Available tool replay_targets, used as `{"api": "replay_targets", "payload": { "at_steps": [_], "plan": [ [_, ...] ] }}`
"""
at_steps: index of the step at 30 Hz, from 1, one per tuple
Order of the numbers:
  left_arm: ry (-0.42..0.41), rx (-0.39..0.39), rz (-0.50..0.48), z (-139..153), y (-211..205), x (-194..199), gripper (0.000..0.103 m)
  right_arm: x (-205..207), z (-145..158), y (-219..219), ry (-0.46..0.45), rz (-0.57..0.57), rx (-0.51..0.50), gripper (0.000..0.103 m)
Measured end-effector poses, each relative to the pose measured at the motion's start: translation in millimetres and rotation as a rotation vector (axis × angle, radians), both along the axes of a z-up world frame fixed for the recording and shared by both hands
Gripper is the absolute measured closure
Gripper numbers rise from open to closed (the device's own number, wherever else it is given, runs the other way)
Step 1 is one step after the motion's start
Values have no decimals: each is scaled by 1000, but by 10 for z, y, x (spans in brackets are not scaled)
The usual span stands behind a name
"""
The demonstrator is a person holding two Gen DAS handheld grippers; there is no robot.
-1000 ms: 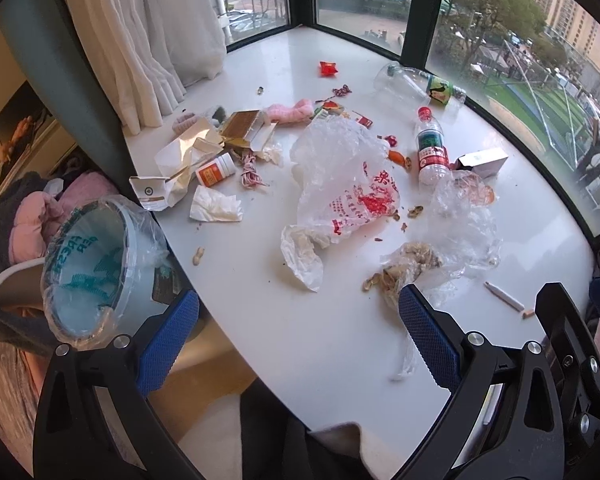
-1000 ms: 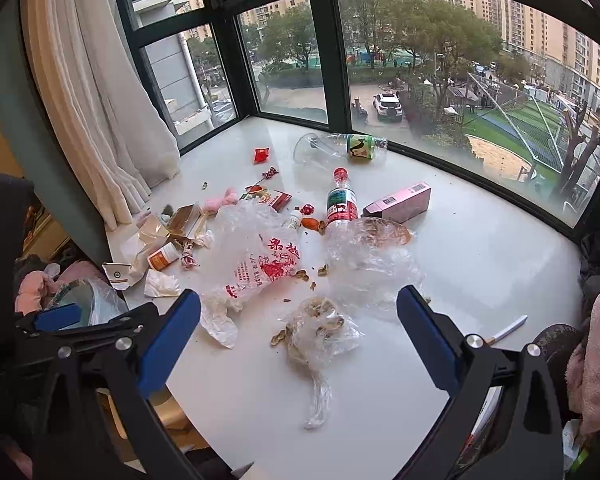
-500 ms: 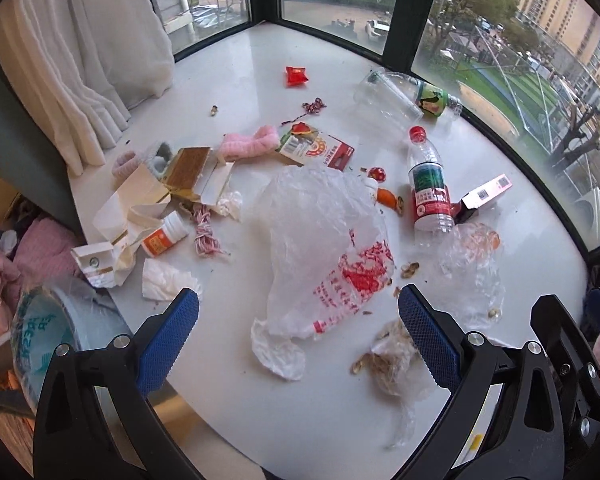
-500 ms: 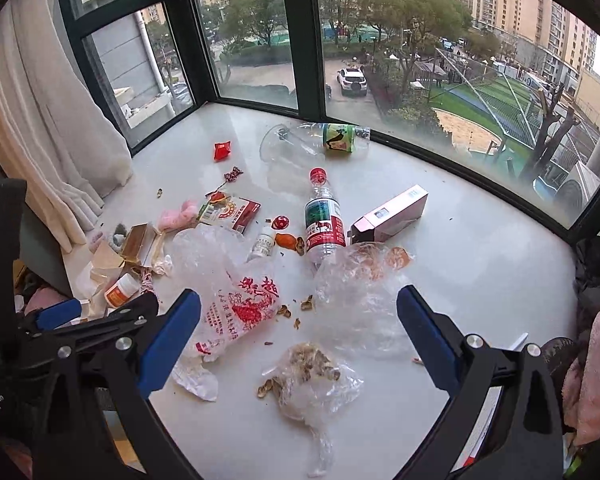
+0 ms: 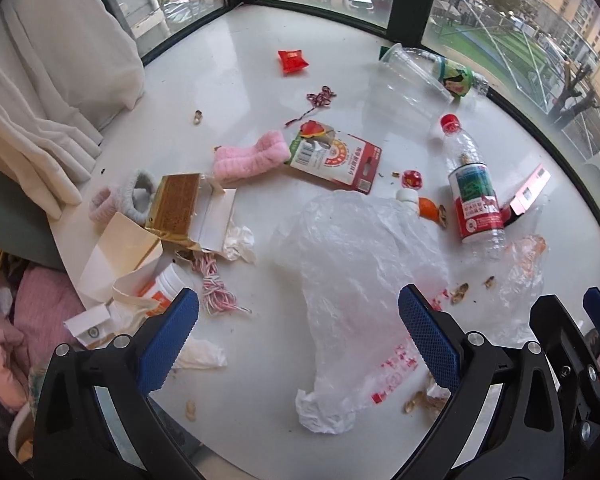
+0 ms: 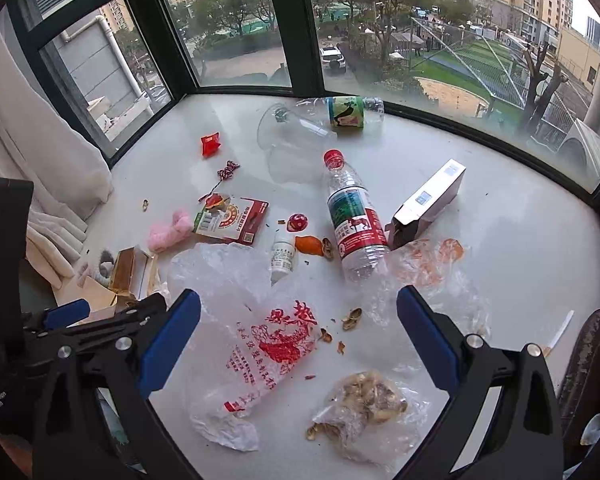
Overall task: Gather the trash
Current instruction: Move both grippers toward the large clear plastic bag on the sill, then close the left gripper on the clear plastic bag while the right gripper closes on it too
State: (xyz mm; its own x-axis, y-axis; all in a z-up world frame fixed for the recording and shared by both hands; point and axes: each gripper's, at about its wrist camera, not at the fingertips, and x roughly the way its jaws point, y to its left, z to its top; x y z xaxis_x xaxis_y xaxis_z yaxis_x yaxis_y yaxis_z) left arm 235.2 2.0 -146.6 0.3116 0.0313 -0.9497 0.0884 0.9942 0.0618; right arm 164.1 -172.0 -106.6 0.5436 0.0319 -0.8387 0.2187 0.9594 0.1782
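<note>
trash: litter was spread over the white sill (image 5: pixel 228 80), nothing collected yet by the look of it
printed bag (image 6: pixel 268 336): lay flat between right gripper's fingers, 12 o'clock of it; also under left gripper
shell bag (image 6: pixel 364 404): clear bag of peanut shells, 5 o'clock of printed bag, mouth loose
bottle (image 6: pixel 352 216): on its side, 1 o'clock of printed bag, touching box (image 6: pixel 428 204)
small stuff: pill bottle (image 6: pixel 283 256), orange peel (image 6: pixel 310 246), loose shells (image 6: pixel 352 318), just beside printed bag
far end: big clear bottle (image 6: pixel 320 120), red wrapper (image 6: pixel 211 144), at 12 o'clock by the window
left gripper (image 5: pixel 300 340): spread wide, empty, hovering over printed bag
right gripper (image 6: pixel 300 336): spread wide, empty, hovering
risk: thin film could slip from the pads; lifting shell bag by the wrong end would likely spill shells; bottle could roll if nudged
</note>
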Motion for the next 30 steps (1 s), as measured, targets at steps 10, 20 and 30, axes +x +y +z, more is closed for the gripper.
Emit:
{"api": "replay_targets", "payload": {
  "at_steps": [10,20,30],
  "plan": [
    [107,7,4,-503,-2,267,6,349,-392,37,112,33,-22,7],
    [134,-28,61,-762,7,379,6,552,-615,11,145,67,-19,7],
    [135,-17,84,-887,-8,401,10,640,-784,13,165,87,-22,7]
  ]
}}
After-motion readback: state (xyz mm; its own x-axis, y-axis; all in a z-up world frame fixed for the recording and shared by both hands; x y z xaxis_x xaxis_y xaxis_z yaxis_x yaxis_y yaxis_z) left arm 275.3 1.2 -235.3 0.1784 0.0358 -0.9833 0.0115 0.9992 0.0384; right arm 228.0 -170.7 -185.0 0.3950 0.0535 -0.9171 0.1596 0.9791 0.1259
